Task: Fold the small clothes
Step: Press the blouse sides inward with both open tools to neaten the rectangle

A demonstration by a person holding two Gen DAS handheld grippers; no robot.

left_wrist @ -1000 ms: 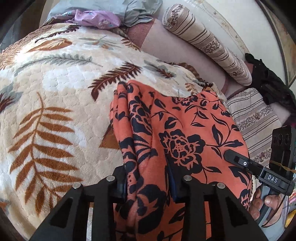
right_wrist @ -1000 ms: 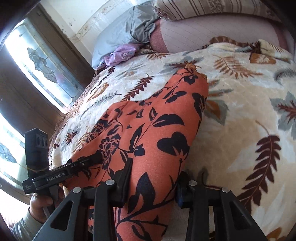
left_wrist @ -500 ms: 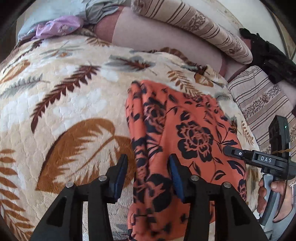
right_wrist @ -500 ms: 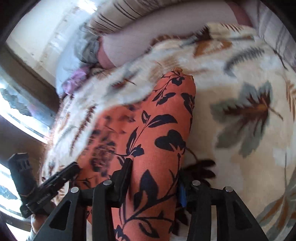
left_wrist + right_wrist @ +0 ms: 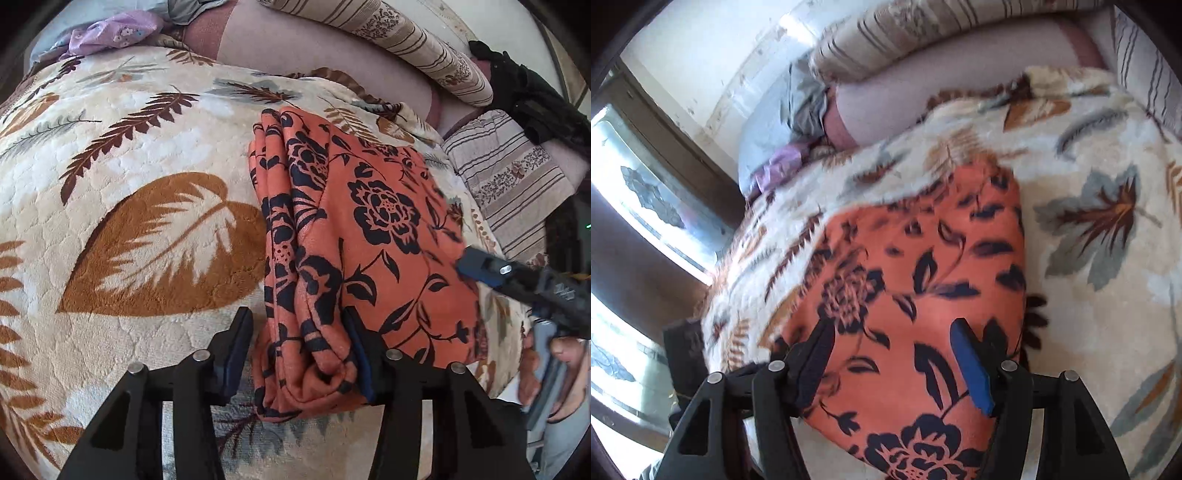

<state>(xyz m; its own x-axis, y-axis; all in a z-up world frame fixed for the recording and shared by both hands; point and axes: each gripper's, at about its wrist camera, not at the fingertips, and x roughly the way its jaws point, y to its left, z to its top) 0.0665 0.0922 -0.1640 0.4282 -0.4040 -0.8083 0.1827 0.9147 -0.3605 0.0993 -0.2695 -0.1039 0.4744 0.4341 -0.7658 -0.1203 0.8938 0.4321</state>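
A: Nearest, on the left?
B: Left tongs [image 5: 297,341] standing wide apart, gripping nothing; right pad touching the bunched near edge of the folded orange cloth with the black flower print [image 5: 369,236], left pad hanging clear over the cream plush blanket with brown leaf patterns [image 5: 110,166].

A: And on the right?
B: Right tongs [image 5: 894,358] spread apart too, hovering over the same orange cloth [image 5: 916,295], clamping nothing. Blue pad [image 5: 971,369] showing on the right finger. View blurring somewhat.

A: Lying where, the cloth?
B: Resting flat on the blanket, folded into a thick rectangle, layered edges stacking along its left side in the left view. Right tongs [image 5: 476,267] reaching in over its right edge there, blurred.

A: Farther back?
B: Plain pinkish-mauve bedding [image 5: 314,48] running beyond the blanket. Long striped beige bolster [image 5: 406,40] lying along the wall above it. Crumpled lilac flowered cloth [image 5: 110,31] and grey cloth [image 5: 775,122] piling at the far left corner. Striped cushion [image 5: 513,181] and black bundle [image 5: 532,99] sitting at the far right.
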